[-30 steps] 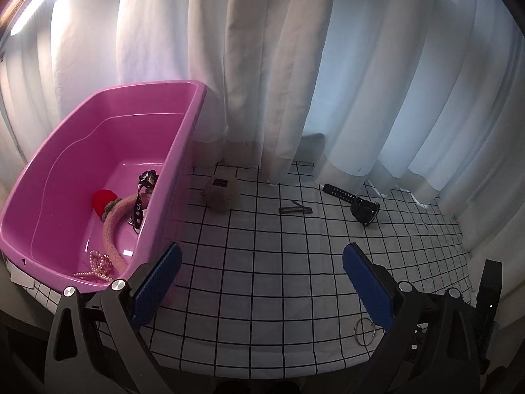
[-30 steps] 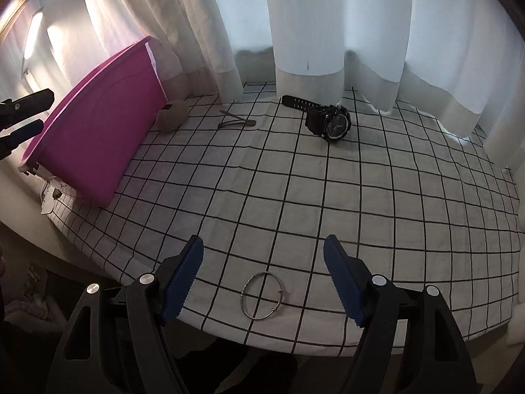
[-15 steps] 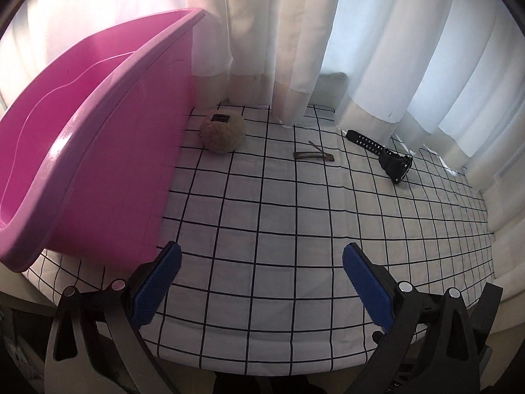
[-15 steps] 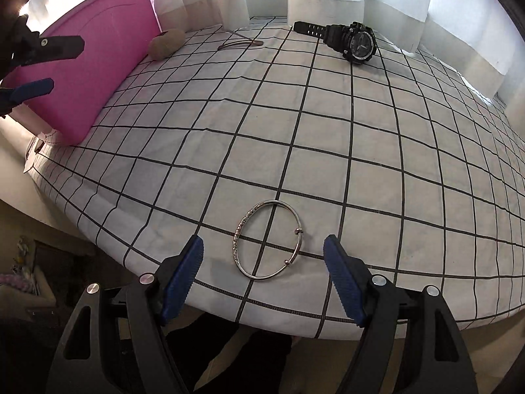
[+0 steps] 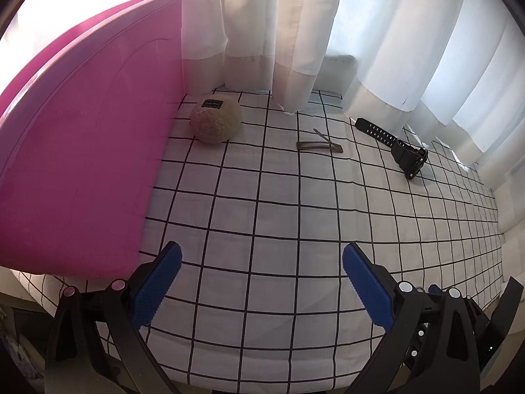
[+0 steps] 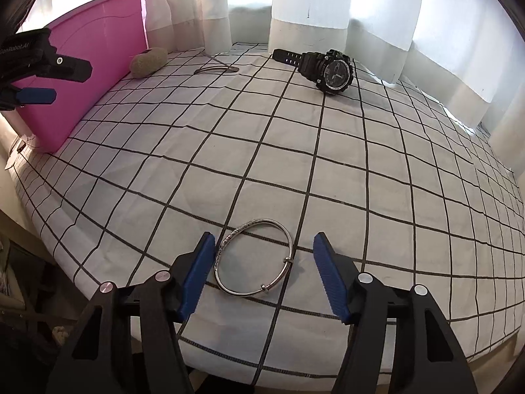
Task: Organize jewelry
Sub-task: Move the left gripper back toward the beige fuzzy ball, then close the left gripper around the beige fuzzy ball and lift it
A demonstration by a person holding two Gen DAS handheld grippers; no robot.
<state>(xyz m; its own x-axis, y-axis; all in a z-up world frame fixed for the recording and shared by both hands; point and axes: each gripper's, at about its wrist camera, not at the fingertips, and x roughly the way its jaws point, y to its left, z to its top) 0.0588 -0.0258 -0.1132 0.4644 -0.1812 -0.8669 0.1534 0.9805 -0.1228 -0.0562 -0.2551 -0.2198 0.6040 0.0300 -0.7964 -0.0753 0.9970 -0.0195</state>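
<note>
Since a second before, the right tool had come down low over the bench's white cloth with a black grid, so that the thin silver bangle bracelet, earlier well ahead of its tips, now lay flat between its blue-padded fingers, close beside the left-hand pad and clear of the right-hand one; whether the left pad touched the bangle could not be told. Its jaws stood wide apart, gripping nothing. The left tool had dropped too: the inside of the pink plastic tub was no longer in view, only its outer wall, to the left of the tool. That tool also stood spread open and empty, held low above the cloth. Far ahead of it lay a round tan fuzzy hair clip just beside the tub, a brown metal snap hair clip ahead and slightly right, and a chunky black wristwatch further right, near the white curtains. From the right tool the watch lay far ahead and a little to the right.
</note>
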